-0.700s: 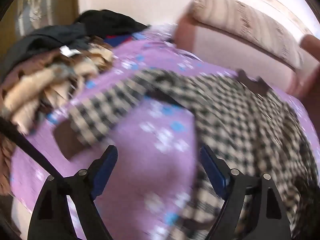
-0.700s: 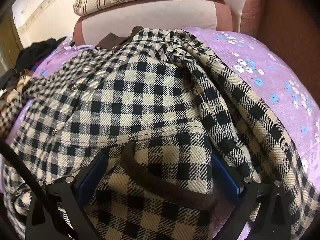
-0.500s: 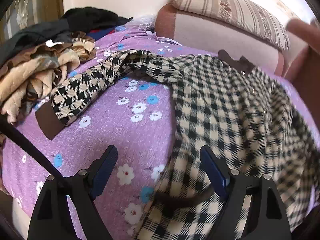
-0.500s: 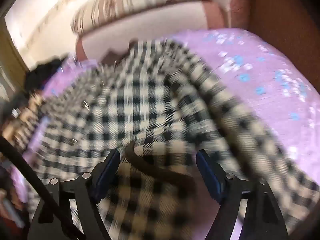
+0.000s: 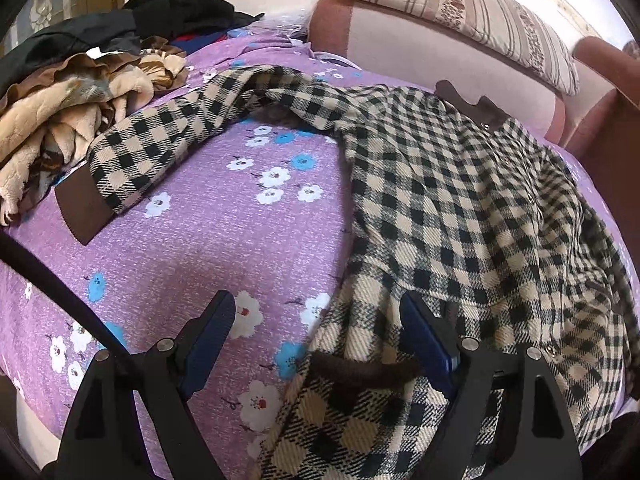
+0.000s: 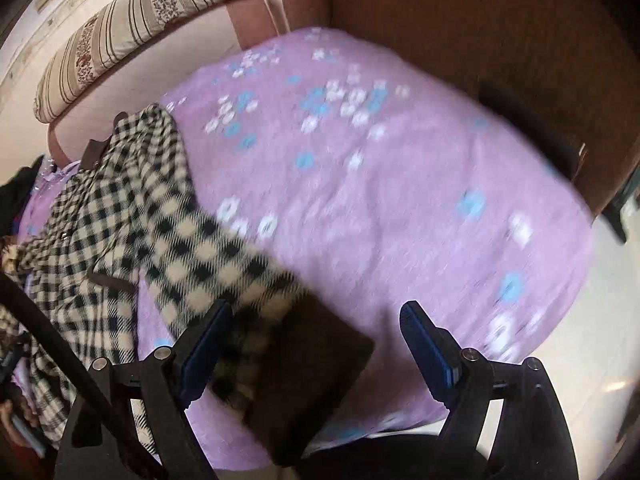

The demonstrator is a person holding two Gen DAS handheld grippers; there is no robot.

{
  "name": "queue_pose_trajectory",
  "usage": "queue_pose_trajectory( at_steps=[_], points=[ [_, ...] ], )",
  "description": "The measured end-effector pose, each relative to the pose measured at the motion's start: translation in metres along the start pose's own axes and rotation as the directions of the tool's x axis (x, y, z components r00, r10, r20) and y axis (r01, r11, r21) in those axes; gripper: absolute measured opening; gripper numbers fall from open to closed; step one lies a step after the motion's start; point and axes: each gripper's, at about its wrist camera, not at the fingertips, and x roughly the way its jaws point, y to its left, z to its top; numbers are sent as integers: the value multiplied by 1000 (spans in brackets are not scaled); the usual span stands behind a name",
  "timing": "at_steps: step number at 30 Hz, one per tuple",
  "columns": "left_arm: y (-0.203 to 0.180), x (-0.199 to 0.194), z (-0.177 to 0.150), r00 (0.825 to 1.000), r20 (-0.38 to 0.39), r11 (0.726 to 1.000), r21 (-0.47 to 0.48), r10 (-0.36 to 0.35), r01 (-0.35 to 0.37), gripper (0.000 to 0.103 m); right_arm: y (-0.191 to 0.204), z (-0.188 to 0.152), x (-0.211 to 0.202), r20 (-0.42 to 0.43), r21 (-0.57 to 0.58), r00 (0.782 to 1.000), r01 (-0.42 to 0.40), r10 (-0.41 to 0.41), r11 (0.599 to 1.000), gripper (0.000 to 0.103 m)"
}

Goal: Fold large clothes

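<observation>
A large black-and-cream checked coat (image 5: 440,208) lies spread on a purple flowered bed cover (image 5: 224,240). One sleeve with a brown cuff (image 5: 82,212) stretches to the left. My left gripper (image 5: 316,344) is open above the coat's lower edge and its brown-trimmed pocket (image 5: 360,372). In the right wrist view the coat (image 6: 100,216) lies at the left, and its other sleeve ends in a brown cuff (image 6: 316,376) between my open right gripper's (image 6: 316,344) fingers. That view is blurred.
A heap of beige, brown and black clothes (image 5: 72,88) lies at the far left of the bed. A striped cushion (image 5: 460,12) tops the pink headboard (image 5: 420,56). A brown wooden panel (image 6: 480,40) stands at the bed's right side. Floor (image 6: 592,360) shows past the bed's edge.
The right gripper has swung right, from over the coat's body to the sleeve cuff and open bed cover. The left view has steadied and moved slightly closer to the coat's lower edge.
</observation>
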Motion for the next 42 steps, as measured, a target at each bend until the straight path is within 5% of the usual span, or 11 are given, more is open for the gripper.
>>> queue_pose_trajectory(
  at_steps=[2, 4, 12, 16, 19, 23, 29, 36, 37, 40, 42],
  points=[
    [-1, -1, 0, 1000, 7, 1000, 6, 5, -5, 83, 10, -12, 2, -35, 18, 992, -121, 121, 993, 34],
    [-1, -3, 0, 1000, 20, 1000, -13, -7, 8, 83, 23, -15, 4, -73, -14, 982, -176, 175, 984, 15],
    [11, -3, 2, 999, 24, 996, -87, -27, 29, 83, 8, 58, -48, 126, -56, 989, 88, -80, 995, 11],
    [11, -4, 2, 999, 37, 994, -105, -36, 40, 83, -14, 90, -55, 199, 23, 876, 443, -439, 896, 27],
    [12, -2, 1, 999, 20, 994, -98, -50, 52, 83, 10, 77, -55, 195, 0, 951, 245, -240, 969, 78],
    [11, 2, -4, 995, -36, 992, -84, -95, 92, 84, 73, 31, -23, 65, -122, 995, -62, 70, 991, 80],
    [-3, -11, -25, 979, -64, 981, -27, -196, 194, 86, 104, -47, 34, -128, -130, 933, -353, 337, 927, 80],
    [-33, -28, -58, 975, -76, 973, 76, -211, 216, 82, 125, -64, 37, -126, -140, 871, -490, 475, 860, 79],
    [-35, -32, -62, 975, -84, 972, 90, -208, 215, 65, 133, -73, 34, -105, -181, 888, -460, 448, 869, 75],
    [-38, -40, -64, 985, -109, 977, 152, -134, 150, 7, 138, -74, 42, -102, -192, 905, -424, 412, 885, 21],
    [-25, -44, -57, 976, -145, 976, 122, -163, 182, 8, 135, -70, 45, -134, -152, 894, -444, 427, 883, 13]
  ],
)
